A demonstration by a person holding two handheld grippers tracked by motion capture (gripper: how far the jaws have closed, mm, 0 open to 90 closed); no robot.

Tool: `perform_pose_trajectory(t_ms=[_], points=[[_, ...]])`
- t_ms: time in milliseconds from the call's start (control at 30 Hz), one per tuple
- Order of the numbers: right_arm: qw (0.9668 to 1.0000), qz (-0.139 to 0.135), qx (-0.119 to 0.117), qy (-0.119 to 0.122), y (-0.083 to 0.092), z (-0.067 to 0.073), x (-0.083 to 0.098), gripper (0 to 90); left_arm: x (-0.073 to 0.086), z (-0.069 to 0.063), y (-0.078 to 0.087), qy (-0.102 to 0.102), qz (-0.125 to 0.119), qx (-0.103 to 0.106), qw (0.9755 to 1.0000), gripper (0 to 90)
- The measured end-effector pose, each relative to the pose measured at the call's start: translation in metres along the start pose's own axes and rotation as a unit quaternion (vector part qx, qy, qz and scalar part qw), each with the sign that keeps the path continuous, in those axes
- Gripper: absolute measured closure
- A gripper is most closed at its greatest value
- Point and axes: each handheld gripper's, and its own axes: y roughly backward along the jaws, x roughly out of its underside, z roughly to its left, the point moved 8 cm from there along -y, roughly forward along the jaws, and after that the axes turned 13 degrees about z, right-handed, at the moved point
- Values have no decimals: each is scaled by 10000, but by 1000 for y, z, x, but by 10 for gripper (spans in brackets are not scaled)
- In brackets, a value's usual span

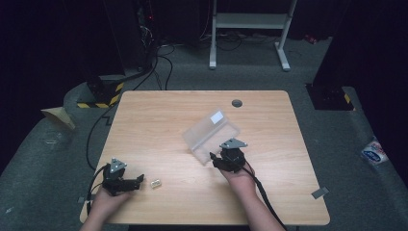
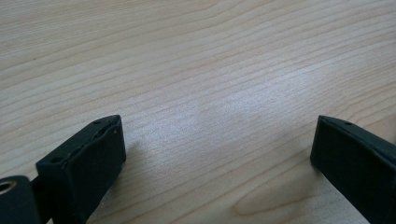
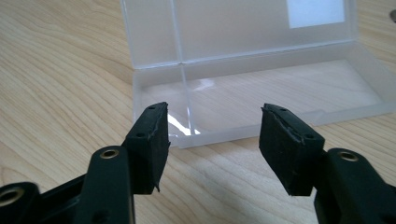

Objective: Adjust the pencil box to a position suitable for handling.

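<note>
Just beyond right fingers [image 3: 149,140]: open box [image 3: 261,100]

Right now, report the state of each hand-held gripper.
Left hand-held gripper: open, holding nothing.
Right hand-held gripper: open, holding nothing, facing the open box.

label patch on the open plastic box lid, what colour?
White, a plain rectangle on the frosted translucent plastic box lid; clearest in the right gripper view.

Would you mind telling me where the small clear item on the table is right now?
In the high view, the small clear item lies near the table's front edge, just right of the left gripper and well left of the right gripper.
</note>
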Motion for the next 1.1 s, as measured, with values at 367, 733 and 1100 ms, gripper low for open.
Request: perform_pose_trajectory(t_ms=[367, 733, 1100], points=[[9999, 123, -45, 78, -18, 5, -12, 592, 0, 0, 0, -53, -2, 10, 10000, 36], [9991, 393, -51, 124, -36, 9, -10, 752, -1, -1, 0, -71, -13, 42, 10000, 35], [9988, 451, -56, 152, -40, 10, -7, 841, -1, -2, 0, -84, 1, 68, 9999, 36]])
